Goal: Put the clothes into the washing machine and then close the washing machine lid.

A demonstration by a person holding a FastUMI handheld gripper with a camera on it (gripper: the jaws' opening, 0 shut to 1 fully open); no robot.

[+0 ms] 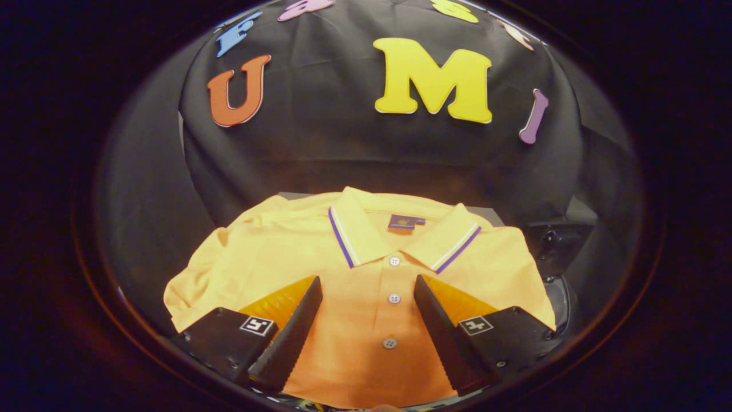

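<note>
booth wall: black cloth hanging behind everything, up at 12 o'clock from the fingers, well beyond the shirt.

worktop (486, 213): only a dark sliver of it peeks out behind the collar, the shirt hides the rest, so can't say much about it.

dark gear (557, 243): some black boxy thing with a rounded rim under it, at about 2 o'clock from the fingers, just beside the shirt's shoulder. Might be part of the washer, honestly can't tell.

polo shirt (354, 297): orange-yellow, folded flat, collar at 12 o'clock and the hem end down at 6 under the fingers. So its long axis runs 12-to-6, straight along the way the fingers point.

gripper (369, 320): hovering over the shirt's chest, fingers spread wide apart, nothing held. One finger sits at 9 o'clock of the placket, the other at 3.

button placket (393, 298): dead centre of the gap, three buttons in a line running 12-to-6.

what the next move hangs on: my guess is the shirt's already right between and below the fingers, so it's drop down and pinch cloth, no sideways shuffle needed. Not yet grabbed.
</note>
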